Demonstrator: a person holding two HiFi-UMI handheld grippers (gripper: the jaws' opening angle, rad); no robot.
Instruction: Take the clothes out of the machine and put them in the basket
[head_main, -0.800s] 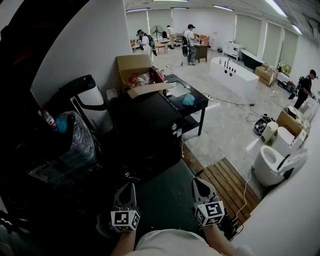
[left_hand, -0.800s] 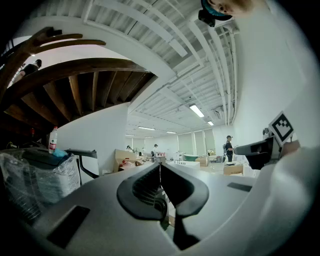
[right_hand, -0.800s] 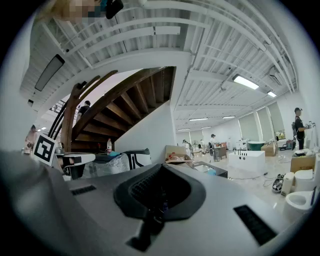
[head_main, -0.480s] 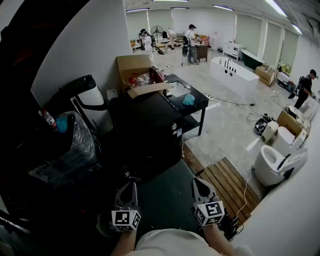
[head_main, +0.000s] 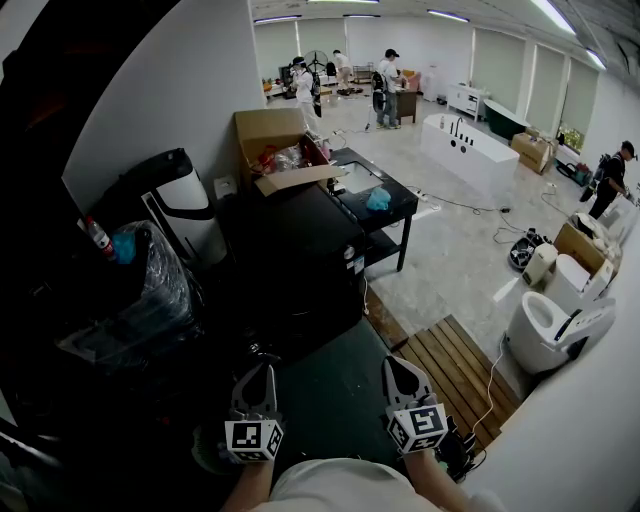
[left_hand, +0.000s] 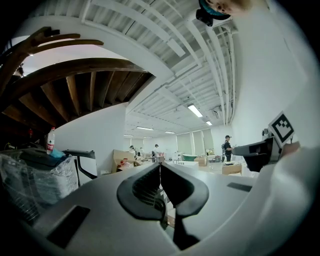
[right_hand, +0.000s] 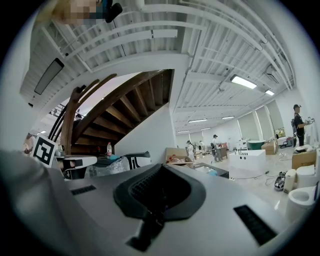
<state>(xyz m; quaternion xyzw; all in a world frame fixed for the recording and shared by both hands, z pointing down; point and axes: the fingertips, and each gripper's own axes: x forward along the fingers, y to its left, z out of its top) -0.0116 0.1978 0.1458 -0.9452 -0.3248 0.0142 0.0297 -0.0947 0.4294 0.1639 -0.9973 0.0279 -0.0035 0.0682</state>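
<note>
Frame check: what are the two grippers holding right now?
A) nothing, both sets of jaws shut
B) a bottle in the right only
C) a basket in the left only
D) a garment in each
A: the left gripper and the right gripper each show, in their own views, jaws closed together with nothing between them.

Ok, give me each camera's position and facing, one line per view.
Head view: on the person's head, facing forward and steeply down; both forearms, left tongs and right tongs show at bottom.
Left gripper view: on the left tongs, level along its shut jaws; right tongs' marker cube at right.
Right gripper view: on the right tongs, level along shut jaws; left tongs' marker cube at left.
Shared: all show the cardboard box.
</note>
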